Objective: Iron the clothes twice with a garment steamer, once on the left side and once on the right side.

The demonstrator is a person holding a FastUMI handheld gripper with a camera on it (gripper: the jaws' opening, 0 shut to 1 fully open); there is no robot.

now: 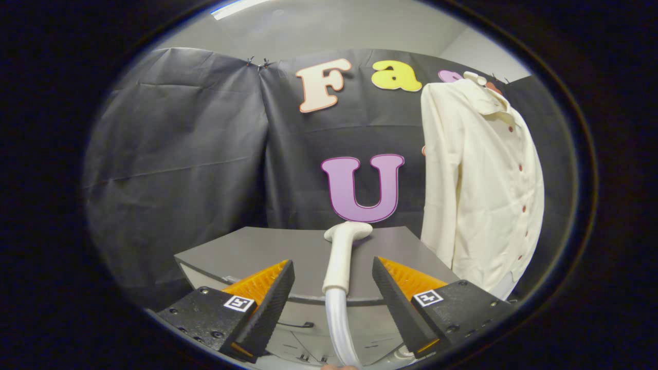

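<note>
Your gripper (333,288) stood wide open, its fingers either side of the steamer handle (340,259) without touching it, the wand lying on the grey table (247,252) with its head pointing away from you. It looked light, rigid and smooth-skinned, probably slippery, with a springy hose (339,329) tugging at its tail, so the straight mid-handle was your likely hold. The cream shirt (478,190) hung soft beyond the fingers, to their right.
</note>
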